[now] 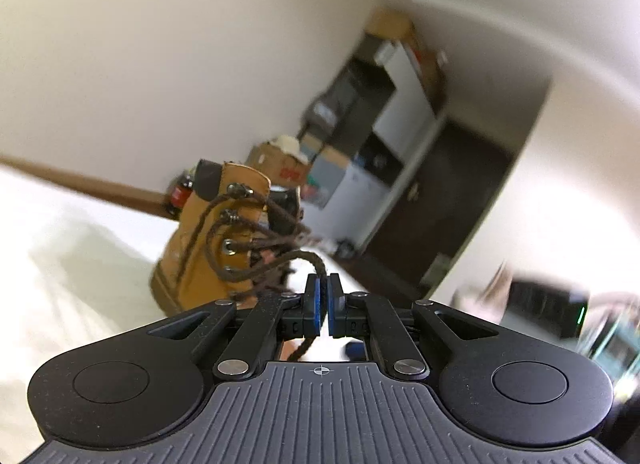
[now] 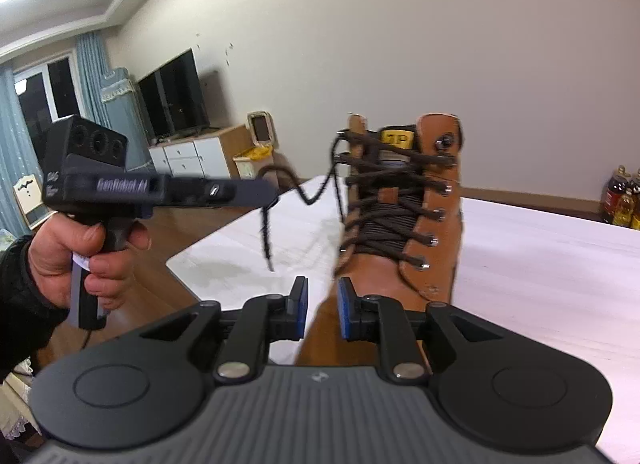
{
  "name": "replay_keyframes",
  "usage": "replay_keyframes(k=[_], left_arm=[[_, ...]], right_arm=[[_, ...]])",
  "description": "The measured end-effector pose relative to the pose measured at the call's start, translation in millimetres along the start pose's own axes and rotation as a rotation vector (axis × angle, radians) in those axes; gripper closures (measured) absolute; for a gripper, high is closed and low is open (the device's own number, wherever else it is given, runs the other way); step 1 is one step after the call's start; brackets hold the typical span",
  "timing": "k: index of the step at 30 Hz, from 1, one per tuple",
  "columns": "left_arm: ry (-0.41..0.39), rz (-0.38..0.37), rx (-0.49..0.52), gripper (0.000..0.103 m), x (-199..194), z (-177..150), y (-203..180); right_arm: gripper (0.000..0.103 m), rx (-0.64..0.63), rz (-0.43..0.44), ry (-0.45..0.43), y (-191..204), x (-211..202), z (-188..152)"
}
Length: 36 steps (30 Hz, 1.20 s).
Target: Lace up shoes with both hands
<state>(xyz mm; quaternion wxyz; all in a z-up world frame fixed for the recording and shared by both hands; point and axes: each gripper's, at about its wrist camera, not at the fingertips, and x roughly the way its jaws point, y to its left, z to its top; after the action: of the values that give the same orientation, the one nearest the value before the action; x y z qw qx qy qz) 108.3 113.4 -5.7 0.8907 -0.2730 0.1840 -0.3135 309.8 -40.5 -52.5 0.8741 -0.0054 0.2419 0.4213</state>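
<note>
Lace (image 1: 308, 260) is clamped in the left hand-held gripper (image 1: 323, 284); the right hand-held gripper (image 2: 320, 296) gapes empty.

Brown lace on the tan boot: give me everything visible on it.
The dark brown braided shoelace criss-crosses the upright tan leather boot through metal eyelets and hooks up to near the collar. One free end leaves the top eyelet, sags in a wavy loop and runs to the black left gripper, shut on it between blue pads; its tail dangles below. The black right gripper is open, off the lace.
</note>
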Motion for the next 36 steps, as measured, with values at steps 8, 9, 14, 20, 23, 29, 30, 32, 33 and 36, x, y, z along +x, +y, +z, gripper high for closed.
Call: replay_keyframes(k=[8,9,14,20,23,29,30,32,33,36], left_arm=[[-0.023,-0.036,-0.078,0.100,8.8,-14.4,5.7],[-0.022,-0.038,-0.081,0.100,10.7,-15.0,7.8],[0.050,0.012,0.012,0.099,16.7,-17.1,10.4],[0.229,0.219,0.591,0.093,19.0,-21.5,-35.9],[0.269,0.250,0.822,0.091,20.7,-24.2,-57.6],[0.358,0.218,1.184,0.084,40.1,-34.2,-92.5],[0.371,0.211,1.228,0.084,45.9,-38.3,-94.9],[0.404,0.192,1.289,0.084,56.9,-47.0,-96.3],[0.411,0.191,1.303,0.084,61.1,-49.3,-95.8],[0.434,0.184,1.346,0.084,72.1,-58.6,-94.0]], right_arm=[[0.084,-0.067,0.037,-0.059,22.0,16.4,-0.8],[0.084,-0.078,0.030,-0.053,22.5,19.7,-1.2],[0.100,-0.144,0.026,-0.013,22.9,26.3,-2.0],[0.100,-0.505,-0.142,0.078,37.4,20.9,-3.0],[0.100,-0.746,-0.235,0.134,45.7,19.1,-9.2],[0.100,-0.933,-0.275,0.161,52.3,17.7,-15.1],[0.100,-0.942,-0.273,0.158,53.2,17.5,-15.4],[0.100,-0.959,-0.272,0.150,54.9,17.4,-16.3],[0.100,-0.972,-0.273,0.147,55.8,17.2,-16.8],[0.100,-1.001,-0.277,0.145,56.9,16.8,-18.9]])
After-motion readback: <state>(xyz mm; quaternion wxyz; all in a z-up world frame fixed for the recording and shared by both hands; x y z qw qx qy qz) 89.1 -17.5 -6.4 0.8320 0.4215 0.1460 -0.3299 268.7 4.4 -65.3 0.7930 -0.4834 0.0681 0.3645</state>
